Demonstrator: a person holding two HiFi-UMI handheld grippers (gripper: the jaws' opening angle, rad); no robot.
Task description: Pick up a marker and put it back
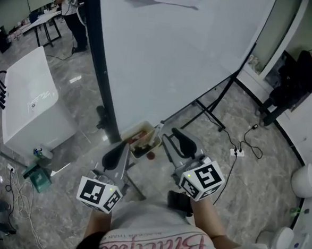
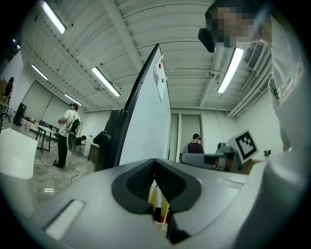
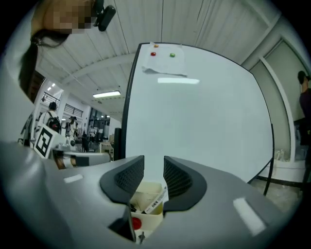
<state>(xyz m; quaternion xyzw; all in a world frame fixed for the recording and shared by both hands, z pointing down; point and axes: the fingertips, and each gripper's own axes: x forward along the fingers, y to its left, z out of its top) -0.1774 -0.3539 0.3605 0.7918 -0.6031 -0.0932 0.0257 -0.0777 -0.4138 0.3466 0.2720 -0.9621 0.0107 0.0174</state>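
Right gripper (image 3: 154,163): jaws wide apart, nothing between pads. Marker (image 3: 156,201) sits in cream box (image 3: 147,221) at lower edge of whiteboard (image 3: 204,121), leaning at box's right rim. It is just below and ahead of right jaws, untouched. Left gripper (image 2: 154,164): jaws together, tips by box's left corner. Box contents show through gap beneath.

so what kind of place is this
Probably a big open lab or office hall. A large whiteboard stands on a frame in the middle of a polished stone floor, desks line the far side with a person standing at them, and long strip lights run across the ceiling.
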